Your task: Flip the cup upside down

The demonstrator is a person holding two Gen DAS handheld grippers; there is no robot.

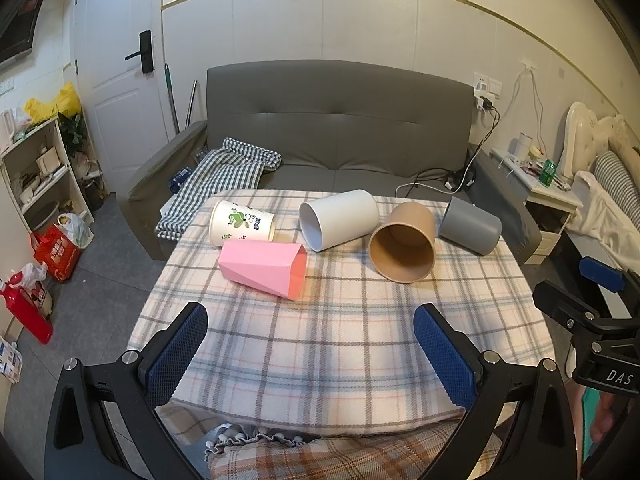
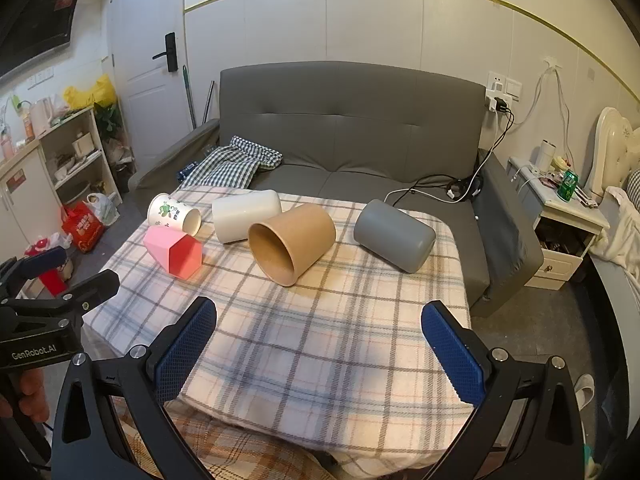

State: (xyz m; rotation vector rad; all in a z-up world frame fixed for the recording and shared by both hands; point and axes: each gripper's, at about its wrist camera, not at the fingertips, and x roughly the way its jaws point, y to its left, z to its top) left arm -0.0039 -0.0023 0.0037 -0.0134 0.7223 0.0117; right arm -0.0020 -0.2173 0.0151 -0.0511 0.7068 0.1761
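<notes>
Left wrist view: left tongs spread wide, empty, low in frame above the near part of the plaid worktop. Five cups lying on their sides across mid-frame, none yet inverted: printed cup and pink cup at centre left, touching or nearly so; white cup at centre; brown cup right of centre, mouth toward the camera; grey cup farthest right. Right tongs at the right edge of frame.

Right wrist view: right tongs likewise spread and empty; brown cup at centre, grey cup right of centre, well apart from the rest.

Suggested handling, as judgement: grip across the wall near mid-length, lift clear of the cloth, rotate mouth downward, set down flat. Round cups likely to roll if nudged; thin walls likely to dent under a hard squeeze.

Clearance: ample bare cloth in the lower half of both frames for setting down; grey cup near the far right edge of the worktop; sofa beyond.
</notes>
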